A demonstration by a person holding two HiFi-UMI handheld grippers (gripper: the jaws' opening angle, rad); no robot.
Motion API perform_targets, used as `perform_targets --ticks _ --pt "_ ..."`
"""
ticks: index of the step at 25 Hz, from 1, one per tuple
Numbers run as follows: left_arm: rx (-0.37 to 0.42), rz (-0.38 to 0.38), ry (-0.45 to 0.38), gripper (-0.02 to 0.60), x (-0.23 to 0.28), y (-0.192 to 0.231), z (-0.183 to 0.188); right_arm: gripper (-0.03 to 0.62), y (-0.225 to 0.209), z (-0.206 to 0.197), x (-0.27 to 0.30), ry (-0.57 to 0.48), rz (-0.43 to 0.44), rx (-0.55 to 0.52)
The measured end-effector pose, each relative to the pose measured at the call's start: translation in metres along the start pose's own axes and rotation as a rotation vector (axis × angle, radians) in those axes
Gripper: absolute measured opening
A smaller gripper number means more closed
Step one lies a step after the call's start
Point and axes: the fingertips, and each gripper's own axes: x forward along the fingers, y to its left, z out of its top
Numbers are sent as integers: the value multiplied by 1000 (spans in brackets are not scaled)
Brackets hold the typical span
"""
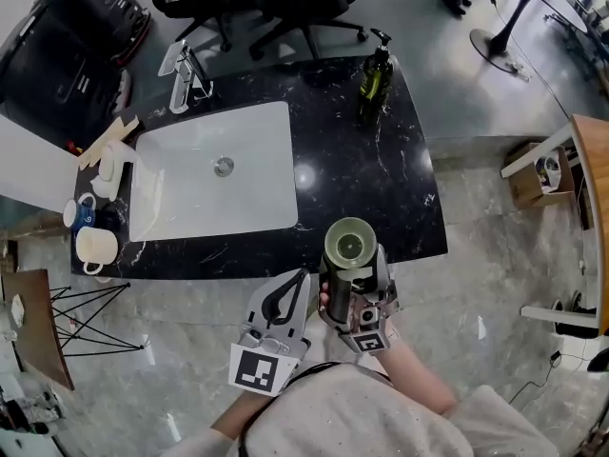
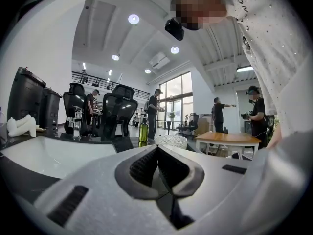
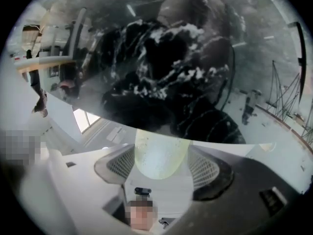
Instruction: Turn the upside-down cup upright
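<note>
An olive-green cup (image 1: 350,241) with a shiny inside is held just past the front edge of the black marble counter (image 1: 371,179), its mouth turned up toward the head camera. My right gripper (image 1: 352,276) is shut on it from below. In the right gripper view the cup's pale green wall (image 3: 161,153) sits between the ribbed pads (image 3: 119,163), and its glossy side fills the upper picture with reflections. My left gripper (image 1: 295,284) hovers beside it on the left, apart from the cup. Its jaws are shut with nothing between them (image 2: 157,168).
A white sink (image 1: 214,174) with a faucet (image 1: 186,74) is set in the counter's left half. A green soap bottle (image 1: 374,79) stands at the back right, and mugs (image 1: 95,248) at the left end. Office chairs stand behind; a wooden table (image 1: 590,188) is at the right.
</note>
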Motion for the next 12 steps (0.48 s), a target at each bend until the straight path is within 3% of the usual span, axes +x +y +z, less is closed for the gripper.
perform_targets --ticks 8,12 --pt "-8 4 15 8 1 0 -5 325 0 0 -5 40 -19 -45" --pt "-13 1 15 8 -1 -1 -6 394 1 -8 -1 94 -41 -101"
